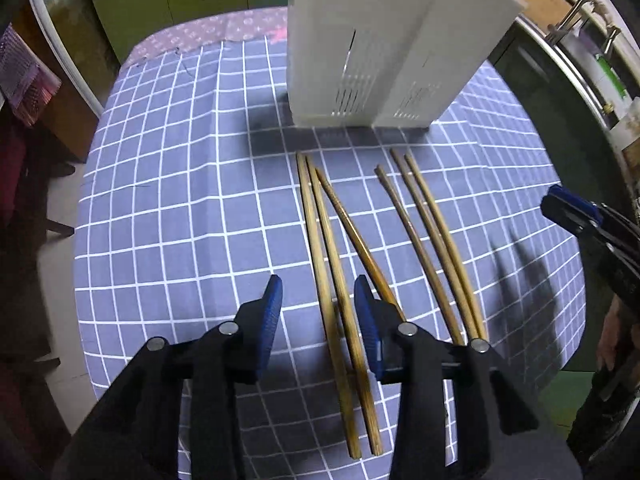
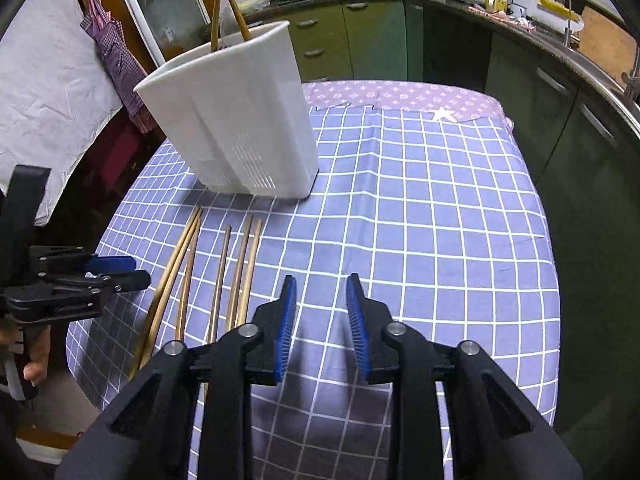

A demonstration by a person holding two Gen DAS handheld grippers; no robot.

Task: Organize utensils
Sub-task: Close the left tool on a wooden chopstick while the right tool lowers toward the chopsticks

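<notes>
While the tall white slotted plastic utensil holder (image 2: 236, 120) stands upright on the blue checked tabletop (image 2: 420, 220), two wooden chopsticks (image 2: 228, 8) project from its top. Six loose wooden chopsticks (image 1: 340, 280) lie flat just before it. Left gripper (image 1: 318, 322) and right gripper (image 2: 320, 328) both hover with jaws apart, holding nothing.

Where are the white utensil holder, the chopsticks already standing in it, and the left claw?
white utensil holder (image 2: 248, 128), right wrist view, front wall.
standing chopsticks (image 2: 236, 12), right wrist view, shaft above the rim.
left claw (image 1: 318, 292), left wrist view, midway between its fingertips.
</notes>
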